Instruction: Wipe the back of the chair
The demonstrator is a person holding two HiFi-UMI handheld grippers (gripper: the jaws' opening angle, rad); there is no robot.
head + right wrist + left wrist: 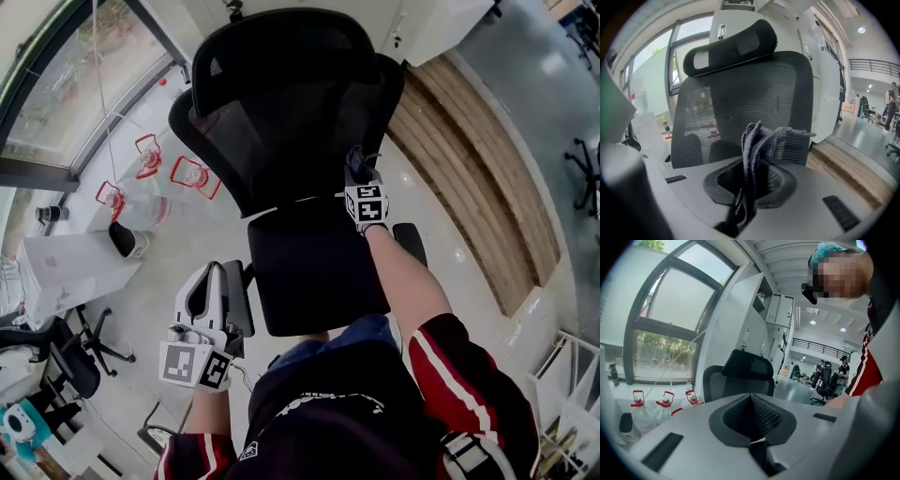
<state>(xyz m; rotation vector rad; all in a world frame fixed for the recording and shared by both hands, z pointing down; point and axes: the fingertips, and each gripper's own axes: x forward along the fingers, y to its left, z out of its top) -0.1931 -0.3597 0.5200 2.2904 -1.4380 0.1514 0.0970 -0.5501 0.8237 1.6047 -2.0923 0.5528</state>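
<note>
At near left, your left gripper (211, 292) hangs with its jaws together on nothing. Centre: the chair back (281, 103), black mesh. Right: your right gripper (359, 174) clamps a bunched grey cloth (761, 140) close to the mesh. Risk: mesh drag may tug the cloth loose, and the unsteadied chair may swivel.

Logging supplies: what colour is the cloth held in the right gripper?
Grey. The cloth shows best in the right gripper view.
</note>
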